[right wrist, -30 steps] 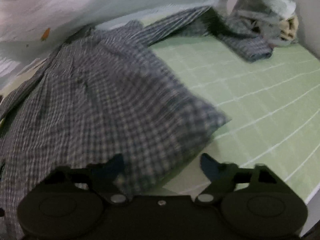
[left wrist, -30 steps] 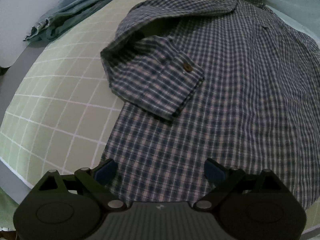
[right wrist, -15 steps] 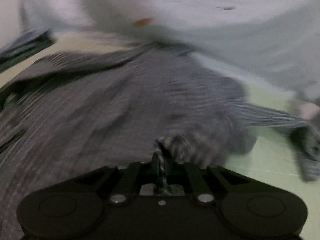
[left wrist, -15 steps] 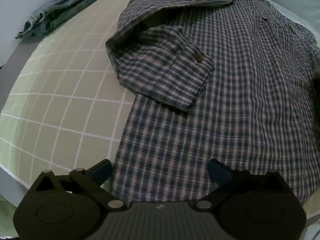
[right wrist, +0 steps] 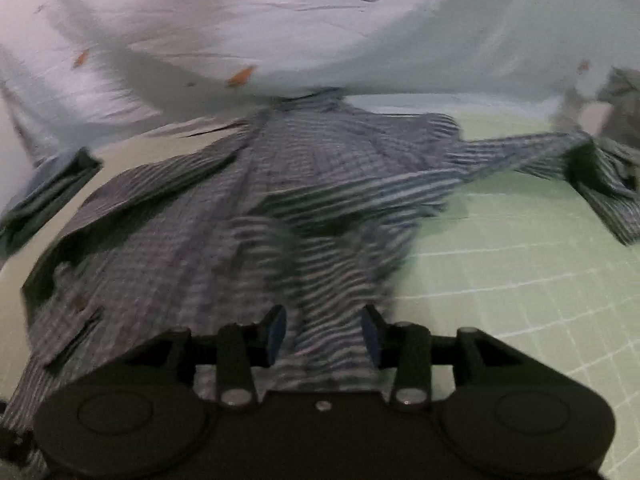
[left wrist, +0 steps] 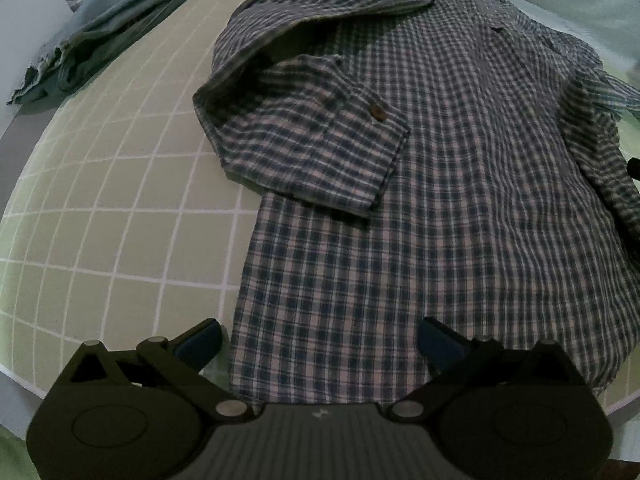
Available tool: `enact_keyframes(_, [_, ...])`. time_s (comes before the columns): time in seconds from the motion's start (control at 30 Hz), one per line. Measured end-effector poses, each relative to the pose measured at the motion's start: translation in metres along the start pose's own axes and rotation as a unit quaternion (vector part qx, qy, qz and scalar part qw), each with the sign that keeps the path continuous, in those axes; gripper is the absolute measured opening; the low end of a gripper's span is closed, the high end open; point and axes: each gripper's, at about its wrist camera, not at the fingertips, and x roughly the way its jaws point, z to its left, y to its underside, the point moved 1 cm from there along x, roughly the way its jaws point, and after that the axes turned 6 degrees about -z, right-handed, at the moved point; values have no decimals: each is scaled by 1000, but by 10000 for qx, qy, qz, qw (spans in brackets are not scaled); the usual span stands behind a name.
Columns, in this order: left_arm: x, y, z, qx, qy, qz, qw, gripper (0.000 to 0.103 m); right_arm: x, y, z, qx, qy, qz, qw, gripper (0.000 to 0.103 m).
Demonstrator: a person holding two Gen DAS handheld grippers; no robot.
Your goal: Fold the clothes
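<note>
plaid shirt point(left wrist: 460, 208) lies spread on the green grid mat point(left wrist: 112, 208), one sleeve already folded in over the body. looks like the side-fold step to me. left gripper point(left wrist: 320, 338) hovers over the hem, jaws wide apart, nothing in them. right gripper point(right wrist: 323, 334) is opening with bunched shirt fabric between the pads. next up is probably tucking in the other sleeve.

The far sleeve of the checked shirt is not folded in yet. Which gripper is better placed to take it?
Probably the right gripper: its jaws are opening over the shirt edge, nearest the outstretched sleeve. The left gripper hovers open at the hem.
</note>
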Motion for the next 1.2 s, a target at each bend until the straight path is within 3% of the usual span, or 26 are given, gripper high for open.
enact_keyframes(0.2, [4,-2,4,74,48,1,10000,103,40,-6,-12,75,92,215,9997,38])
enact_keyframes(0.27, [5,-3,5,94,61,-4,9999,103,49,-5,-8,-42,88,252,9996,11])
enact_keyframes(0.37, [6,-3,6,150,99,-22,9998,103,33,-1,-1,-49,230,-8,9997,4])
enact_keyframes(0.57, [6,-3,5,275,184,-64,9994,103,-31,14,-17,-59,1549,-362,9872,1])
enact_keyframes(0.67, [7,-4,4,345,224,-41,9991,103,-44,32,-34,28,2195,-11,9756,1])
enact_keyframes(0.8, [6,-4,2,375,242,-7,9990,103,-48,53,-64,619,2366,347,9690,1])
enact_keyframes(0.87, [6,-4,2,369,241,-2,9990,103,-50,51,-68,706,2311,245,9701,4])
enact_keyframes(0.93, [6,-4,1,359,244,-4,9991,103,-50,46,-67,572,2279,101,9720,19])
enact_keyframes(0.97, [6,-4,1,354,246,-6,9991,103,-50,43,-67,507,2262,28,9728,39])
enact_keyframes(1.0, [6,-4,1,352,249,-4,9991,103,-49,39,-69,503,2223,-84,9736,47])
enact_keyframes(1.13, [2,-5,6,252,282,-2,9993,97,-48,24,-83,458,1921,-316,9798,48])
enact_keyframes(1.2, [-1,-7,11,159,260,-45,9995,93,-43,20,-90,330,1674,-288,9849,60])
